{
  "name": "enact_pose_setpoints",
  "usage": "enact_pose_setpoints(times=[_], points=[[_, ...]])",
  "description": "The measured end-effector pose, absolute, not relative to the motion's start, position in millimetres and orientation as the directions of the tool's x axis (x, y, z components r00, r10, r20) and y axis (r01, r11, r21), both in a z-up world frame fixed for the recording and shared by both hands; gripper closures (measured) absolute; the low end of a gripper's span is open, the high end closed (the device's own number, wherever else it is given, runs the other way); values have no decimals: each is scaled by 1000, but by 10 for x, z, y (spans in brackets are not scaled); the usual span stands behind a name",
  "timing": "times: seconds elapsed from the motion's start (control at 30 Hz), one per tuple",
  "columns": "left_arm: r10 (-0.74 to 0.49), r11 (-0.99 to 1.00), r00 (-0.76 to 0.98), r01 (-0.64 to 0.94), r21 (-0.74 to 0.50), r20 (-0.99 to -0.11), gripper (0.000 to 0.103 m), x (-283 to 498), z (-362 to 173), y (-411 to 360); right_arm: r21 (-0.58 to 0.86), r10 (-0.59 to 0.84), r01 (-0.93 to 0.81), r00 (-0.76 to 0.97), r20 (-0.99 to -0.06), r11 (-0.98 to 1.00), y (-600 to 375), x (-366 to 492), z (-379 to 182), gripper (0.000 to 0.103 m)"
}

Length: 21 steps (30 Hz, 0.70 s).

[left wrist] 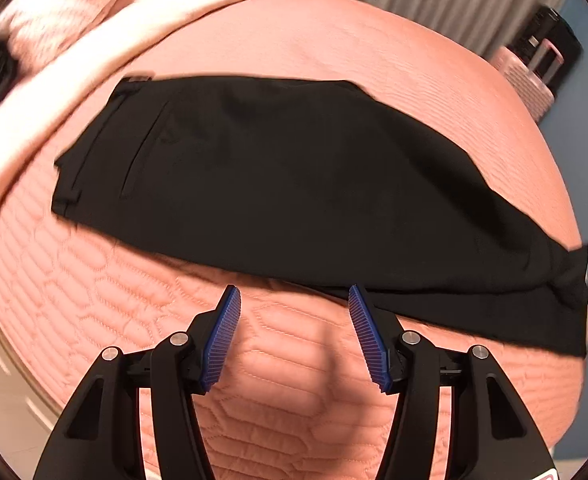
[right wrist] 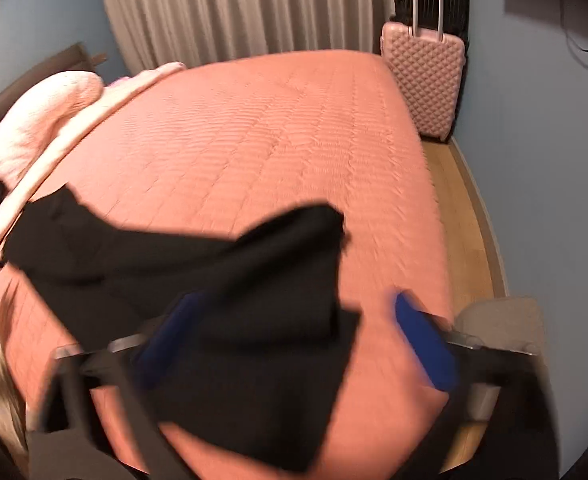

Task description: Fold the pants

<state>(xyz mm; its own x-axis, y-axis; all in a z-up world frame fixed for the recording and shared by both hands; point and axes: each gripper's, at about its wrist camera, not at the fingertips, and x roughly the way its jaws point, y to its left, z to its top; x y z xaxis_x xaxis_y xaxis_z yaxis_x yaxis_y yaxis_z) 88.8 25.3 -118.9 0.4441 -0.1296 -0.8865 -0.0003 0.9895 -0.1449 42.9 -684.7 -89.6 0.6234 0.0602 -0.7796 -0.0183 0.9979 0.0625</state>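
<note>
Hovering with ribbed blue pads spread wide, the left gripper sits just short of the black pants lying on the quilted bedspread. The right gripper is blurred, spread, limp cloth draped between its fingers.

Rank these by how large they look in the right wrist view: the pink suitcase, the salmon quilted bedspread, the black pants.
1. Salmon quilted bedspread, clearly the largest.
2. Black pants, though they hang close to the camera, which inflates them.
3. Pink suitcase, the smallest as seen, but it stands farthest away.
</note>
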Motion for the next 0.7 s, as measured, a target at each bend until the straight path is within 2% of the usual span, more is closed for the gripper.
enact_pose_setpoints(times=[0.07, 0.17, 0.2, 0.23, 0.27, 0.3, 0.33, 0.43, 0.5, 0.57, 0.6, 0.63, 0.67, 0.7], points=[[-120, 993, 456, 60, -104, -882, 48, 843, -1120, 85, 54, 51, -11, 579, -814, 998, -6734, 833, -1041, 5], [-129, 987, 461, 140, -72, -878, 48, 794, -1031, -156, 129, 81, 74, 454, -887, 989, -6881, 1333, -1427, 5], [-138, 985, 459, 155, -74, -877, 47, 790, -1012, -202, 153, 100, 92, 427, -899, 984, -6898, 1398, -1539, 12], [-152, 981, 458, 174, -79, -876, 45, 787, -986, -266, 195, 147, 79, 402, -904, 978, -6911, 1456, -1653, 54], [-162, 979, 457, 186, -85, -875, 44, 791, -962, -313, 192, 150, 65, 403, -903, 979, -6891, 1467, -1670, 74], [-170, 977, 457, 194, -89, -873, 44, 796, -946, -337, 193, 157, 40, 433, -888, 980, -6854, 1440, -1602, 88], [-180, 975, 458, 201, -95, -871, 44, 814, -920, -360, 164, 154, -25, 506, -849, 986, -6740, 1344, -1370, 94], [-204, 970, 467, 217, -113, -860, 44, 854, -853, -392, 65, 184, -193, 706, -683, 979, -6420, 821, -543, 94], [-202, 973, 487, 196, -118, -850, 42, 877, -827, -380, -70, 189, -281, 790, -583, 957, -6217, 243, -89, 94], [-198, 976, 493, 182, -122, -847, 39, 885, -867, -333, -196, 111, -293, 773, -624, 936, -6163, -97, -161, 88], [-196, 977, 489, 171, -127, -850, 39, 887, -900, -298, -238, 60, -286, 745, -664, 928, -6176, -192, -281, 66], [-200, 977, 480, 158, -141, -854, 39, 887, -956, -240, -312, -64, -251, 679, -731, 916, -6253, -333, -562, 51], [-195, 979, 476, 141, -145, -858, 39, 879, -999, -191, -355, -157, -220, 607, -779, 909, -6361, -468, -806, 28], [-181, 983, 469, 118, -142, -864, 39, 870, -1042, -143, -384, -217, -193, 568, -794, 903, -6433, -563, -929, 28]])
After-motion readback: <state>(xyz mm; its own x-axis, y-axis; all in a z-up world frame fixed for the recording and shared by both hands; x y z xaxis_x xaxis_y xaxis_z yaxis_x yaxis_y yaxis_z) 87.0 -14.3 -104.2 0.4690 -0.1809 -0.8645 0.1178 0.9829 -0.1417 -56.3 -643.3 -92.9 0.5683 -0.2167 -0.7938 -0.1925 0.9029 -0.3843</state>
